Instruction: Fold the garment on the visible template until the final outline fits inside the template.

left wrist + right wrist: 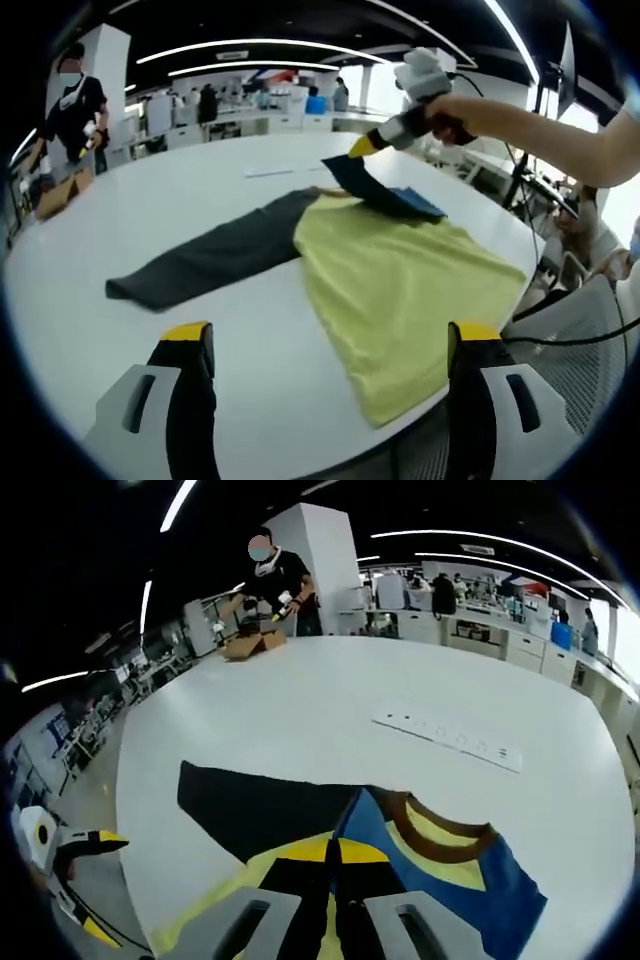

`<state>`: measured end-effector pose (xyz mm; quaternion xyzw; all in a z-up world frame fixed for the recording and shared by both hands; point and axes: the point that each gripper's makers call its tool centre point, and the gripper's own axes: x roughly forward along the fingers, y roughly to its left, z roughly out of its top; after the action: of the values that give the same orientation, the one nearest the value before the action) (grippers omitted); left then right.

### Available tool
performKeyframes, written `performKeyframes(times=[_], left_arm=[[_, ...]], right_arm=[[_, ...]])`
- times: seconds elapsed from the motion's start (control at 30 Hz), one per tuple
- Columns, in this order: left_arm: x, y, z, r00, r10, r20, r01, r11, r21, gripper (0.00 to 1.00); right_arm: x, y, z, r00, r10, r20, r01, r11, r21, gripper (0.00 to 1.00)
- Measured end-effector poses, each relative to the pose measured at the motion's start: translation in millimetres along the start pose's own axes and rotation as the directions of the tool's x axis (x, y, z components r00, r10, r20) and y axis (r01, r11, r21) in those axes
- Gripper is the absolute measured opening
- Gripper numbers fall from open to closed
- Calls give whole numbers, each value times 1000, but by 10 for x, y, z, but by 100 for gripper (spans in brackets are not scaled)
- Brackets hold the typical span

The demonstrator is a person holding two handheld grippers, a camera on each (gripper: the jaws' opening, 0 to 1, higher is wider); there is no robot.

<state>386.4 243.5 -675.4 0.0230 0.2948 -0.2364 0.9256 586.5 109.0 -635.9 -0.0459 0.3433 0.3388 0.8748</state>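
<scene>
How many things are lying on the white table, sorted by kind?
Garments: 1, a yellow T-shirt with dark grey sleeves and blue shoulder panel
Cardboard boxes: 1, brown, at the far edge
White strips: 1, a long flat bar
Total: 3

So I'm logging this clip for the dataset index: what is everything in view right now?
Garment: one, yellow-green body, dark grey sleeve, blue and brown collar; spread on the table.
Table: one, white, round-edged.
Strip: one, white, flat on the table beyond the garment.
Cardboard box: one, brown, far table edge.
Bystander: one, dark shirt, behind the box.
Office chair: one, grey mesh, beside the table.
Left gripper: yellow-tipped, open, above the table's near edge.
Right gripper: shut on the garment's collar, lifting it.
</scene>
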Motion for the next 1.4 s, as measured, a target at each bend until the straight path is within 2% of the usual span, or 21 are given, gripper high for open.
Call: performKeyframes(times=[0.27, 0.43, 0.6, 0.63, 0.83, 1.1, 1.4], left_arm=[[2, 22, -11, 1000, 5, -5, -5, 1000, -1, 93], [9, 34, -27, 1000, 7, -8, -7, 1000, -4, 93], [6, 40, -30, 1000, 8, -7, -8, 1000, -5, 93], [5, 44, -36, 1000, 8, -8, -8, 1000, -7, 93], [-2, 68, -69, 1000, 13, -14, -13, 1000, -12, 93], [-14, 99, -94, 1000, 17, -18, -17, 1000, -18, 92], [-20, 110, -94, 1000, 12, -16, -12, 1000, -16, 93]], right_arm=[[95, 167, 36, 1000, 28, -3, -28, 999, -34, 0], [129, 327, -74, 999, 44, -21, -45, 998, -52, 0], [215, 383, -239, 998, 24, -51, -28, 996, -80, 0], [336, 382, -301, 998, 27, -58, -31, 996, -79, 0], [555, 471, -471, 994, 44, -98, -54, 993, -107, 0], [647, 493, -526, 993, 49, -107, -62, 991, -121, 0], [758, 521, -634, 995, 34, -97, -42, 995, -86, 0]])
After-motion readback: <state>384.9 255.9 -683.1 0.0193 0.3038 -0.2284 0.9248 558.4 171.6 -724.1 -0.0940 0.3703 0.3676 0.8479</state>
